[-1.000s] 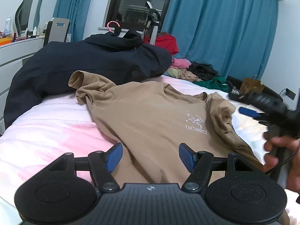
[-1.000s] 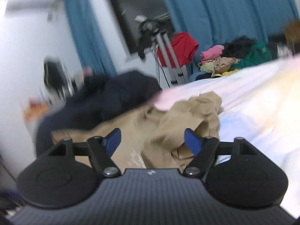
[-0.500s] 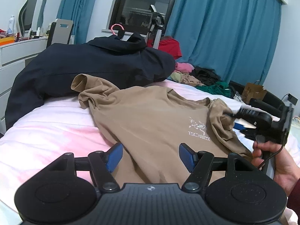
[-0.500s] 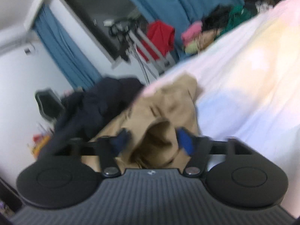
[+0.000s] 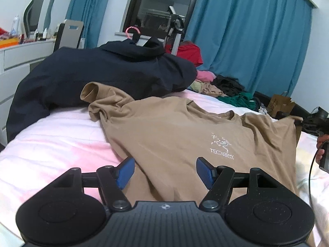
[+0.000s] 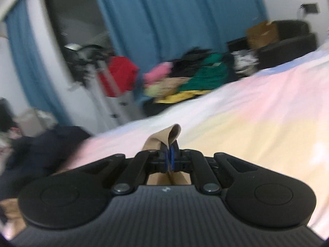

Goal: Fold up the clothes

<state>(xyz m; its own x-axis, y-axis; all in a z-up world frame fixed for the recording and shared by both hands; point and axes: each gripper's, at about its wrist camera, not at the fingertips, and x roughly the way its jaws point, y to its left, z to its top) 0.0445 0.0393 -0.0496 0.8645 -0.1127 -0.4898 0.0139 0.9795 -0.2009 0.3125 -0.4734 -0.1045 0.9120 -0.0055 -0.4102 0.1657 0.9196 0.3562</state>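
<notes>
A tan T-shirt (image 5: 172, 131) with a white chest logo lies face up on the pink bed (image 5: 51, 148). Its left sleeve (image 5: 92, 90) rests against a dark navy jacket (image 5: 98, 76). My left gripper (image 5: 164, 171) is open and empty, low over the shirt's lower part. My right gripper (image 6: 169, 159) is shut on the shirt's right sleeve edge (image 6: 164, 138), pulled out to the right. In the left wrist view the right gripper (image 5: 316, 121) shows at the far right edge, holding the stretched sleeve corner (image 5: 296, 120).
The navy jacket with a pink hanger (image 5: 132, 30) covers the bed's far left. A white dresser (image 5: 18, 57) stands on the left. A pile of clothes (image 6: 185, 78) and a stand with a red garment (image 6: 119, 76) lie beyond the bed by blue curtains.
My right gripper closed on the shirt's right sleeve and pulled it outward, spreading the bunched sleeve flat. My left gripper stayed open and hardly moved.
</notes>
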